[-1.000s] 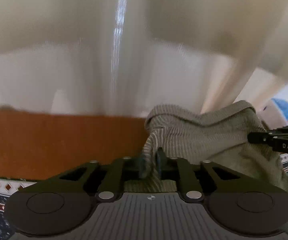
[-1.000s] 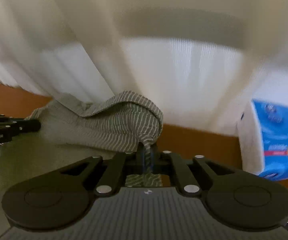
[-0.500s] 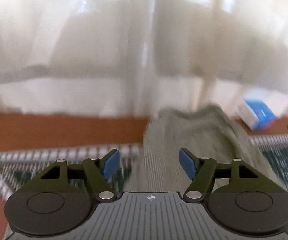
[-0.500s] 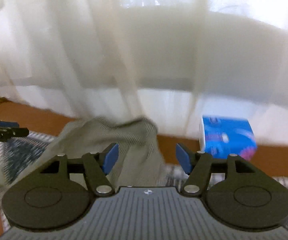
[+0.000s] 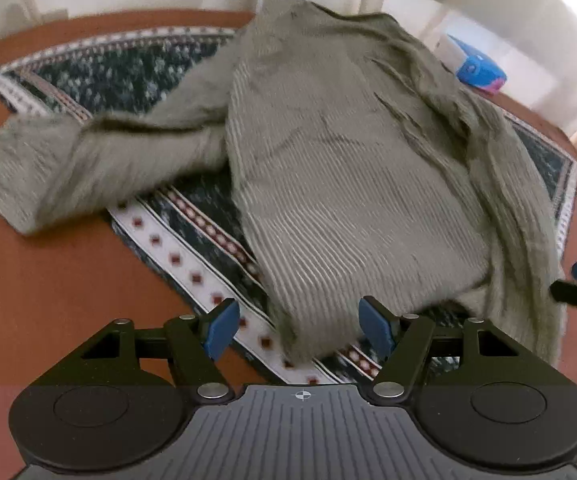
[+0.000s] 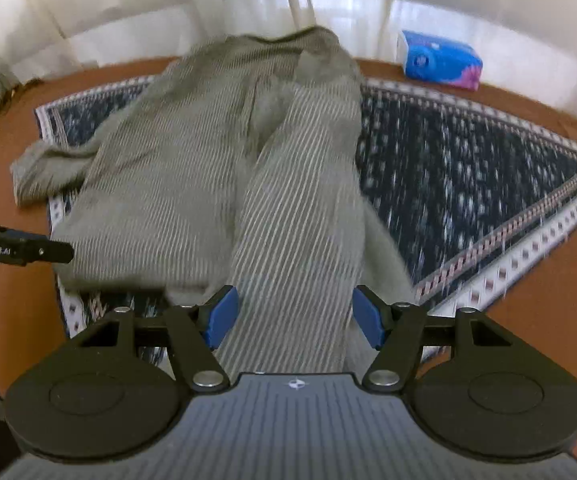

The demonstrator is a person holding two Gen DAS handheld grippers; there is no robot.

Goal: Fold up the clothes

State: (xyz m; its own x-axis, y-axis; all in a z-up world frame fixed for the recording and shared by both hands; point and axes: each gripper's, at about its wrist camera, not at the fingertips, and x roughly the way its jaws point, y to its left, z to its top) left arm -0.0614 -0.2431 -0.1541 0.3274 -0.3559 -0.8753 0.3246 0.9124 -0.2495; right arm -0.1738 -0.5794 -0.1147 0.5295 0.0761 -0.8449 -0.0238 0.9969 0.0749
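The sweater (image 5: 352,168), grey-green with fine pale ribs, lies spread on the rug (image 5: 192,236), its body running lengthwise away from both cameras. One sleeve (image 5: 68,160) trails off the rug's edge onto the brown table (image 5: 48,292). In the right view a long fold of the sweater lies over its body and runs down toward the camera.

The left gripper (image 5: 294,326) stands wide, its blue pads (image 5: 220,330) apart over the sweater's near hem, holding nothing. The right gripper (image 6: 294,318) is wide too, pads apart and empty, with the fold showing between them; whether they touch the cloth is hard to tell.

A blue tissue pack (image 6: 440,59) sits on the table beyond the sweater, near white curtains (image 6: 128,12). Motion blur smears the knit and rug pattern.
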